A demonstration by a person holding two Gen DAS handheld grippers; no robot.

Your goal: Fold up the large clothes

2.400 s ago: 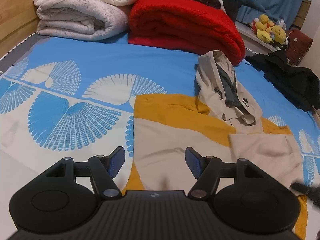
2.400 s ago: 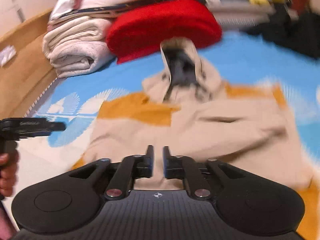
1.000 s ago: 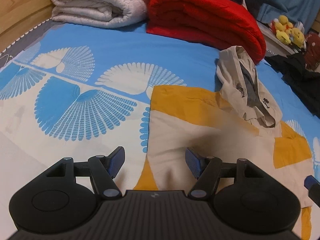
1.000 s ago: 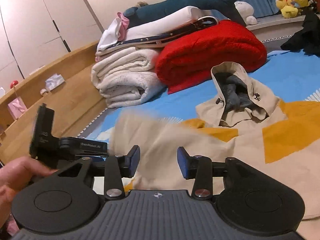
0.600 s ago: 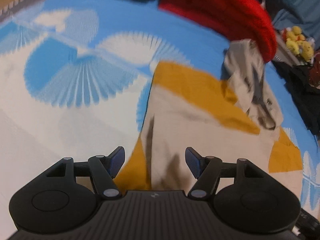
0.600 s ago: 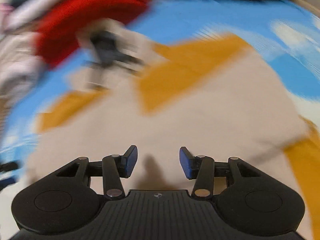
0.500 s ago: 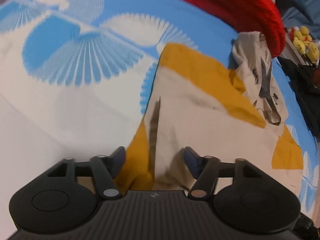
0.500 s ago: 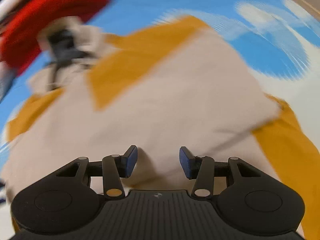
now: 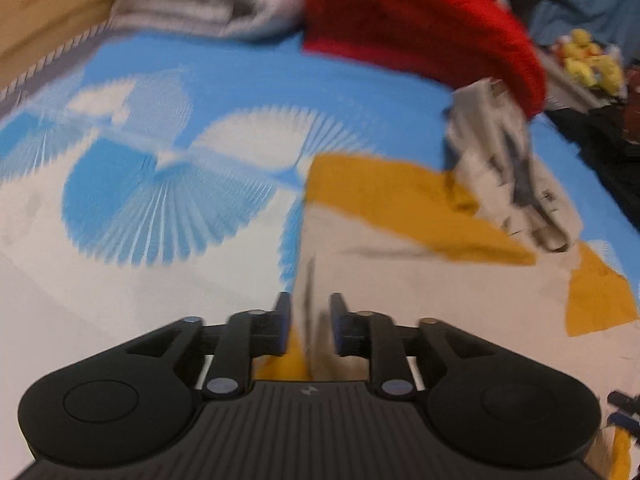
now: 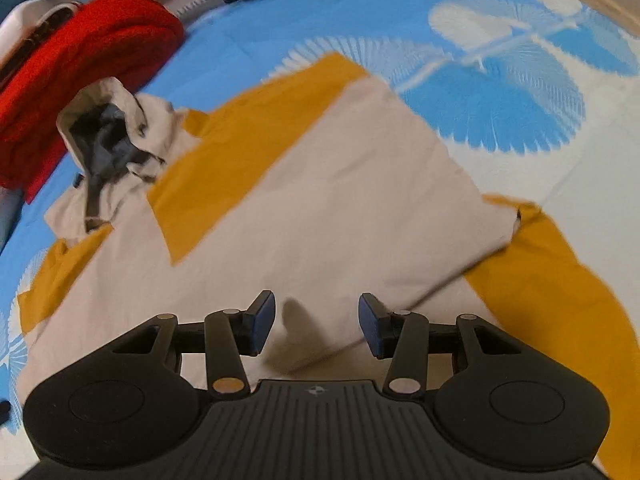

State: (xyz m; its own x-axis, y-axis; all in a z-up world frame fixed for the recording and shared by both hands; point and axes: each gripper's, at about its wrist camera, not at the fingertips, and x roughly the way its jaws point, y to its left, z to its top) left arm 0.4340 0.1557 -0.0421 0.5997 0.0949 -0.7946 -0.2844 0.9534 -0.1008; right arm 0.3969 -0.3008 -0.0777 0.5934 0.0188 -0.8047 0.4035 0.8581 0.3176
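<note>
Left tongs pinch the hoodie's edge on the bed; right tongs hang spread above it.

The beige-and-mustard hoodie (image 10: pixel 328 200) lies flat on the bed's blue-and-white fan-print sheet (image 9: pixel 132 216), its hood (image 10: pixel 108 128) pointing toward a folded red blanket (image 9: pixel 420 24) with a pale folded blanket (image 9: pixel 200 4) beside it. The left tongs (image 9: pixel 310 328) are pressed nearly together on a raised ridge of the hoodie's side edge, beige and mustard cloth standing between the fingers (image 9: pixel 282 322). The right tongs (image 10: pixel 316 322) are spread wide over the hoodie's beige lower body, where a folded flap's edge runs between them; nothing is gripped. The left view is blurred.
</note>
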